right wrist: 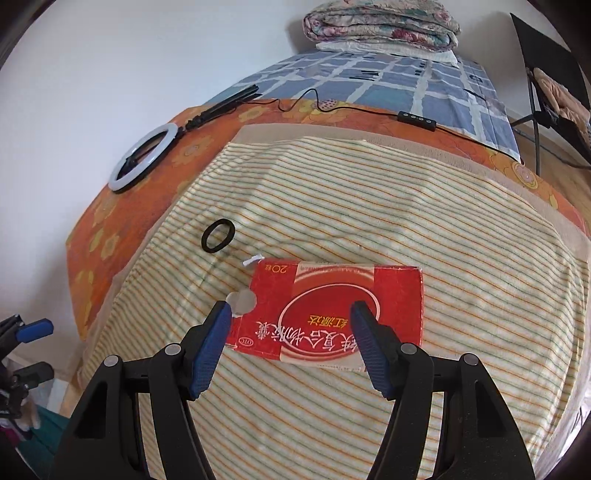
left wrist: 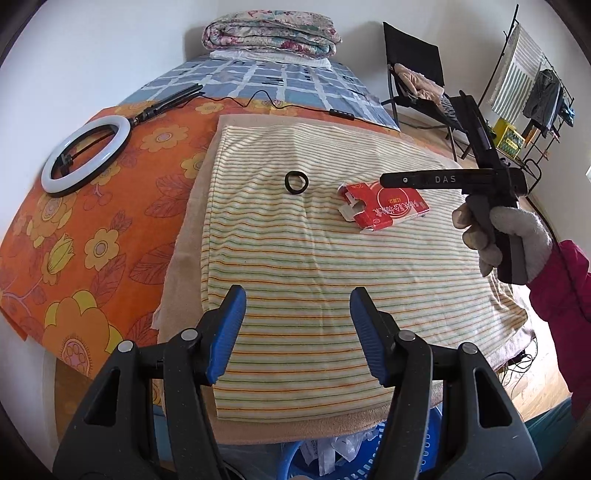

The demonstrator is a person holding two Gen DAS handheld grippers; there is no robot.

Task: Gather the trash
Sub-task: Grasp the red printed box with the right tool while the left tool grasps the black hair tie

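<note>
A flattened red cardboard box (right wrist: 332, 314) with a torn white flap lies on the striped cloth (right wrist: 406, 221) that covers the bed. My right gripper (right wrist: 291, 347) hovers just over the box's near edge, jaws open, pads apart from it. In the left wrist view the same red box (left wrist: 384, 206) sits to the right, with a gloved hand (left wrist: 517, 236) holding the right tool above it. A black hair-tie ring (left wrist: 296, 182) rests on the cloth left of the box. My left gripper (left wrist: 297, 332) stands open over bare striped cloth, nothing between its fingers.
A blue basket (left wrist: 369, 458) holding crumpled paper stands below the bed's near edge. A ring light (left wrist: 86, 153) and its cable remote (right wrist: 417, 120) lie on the orange floral sheet. A folded quilt (left wrist: 271, 35) is at the far end; a black chair (left wrist: 417, 74) and drying rack (left wrist: 532, 85) stand right.
</note>
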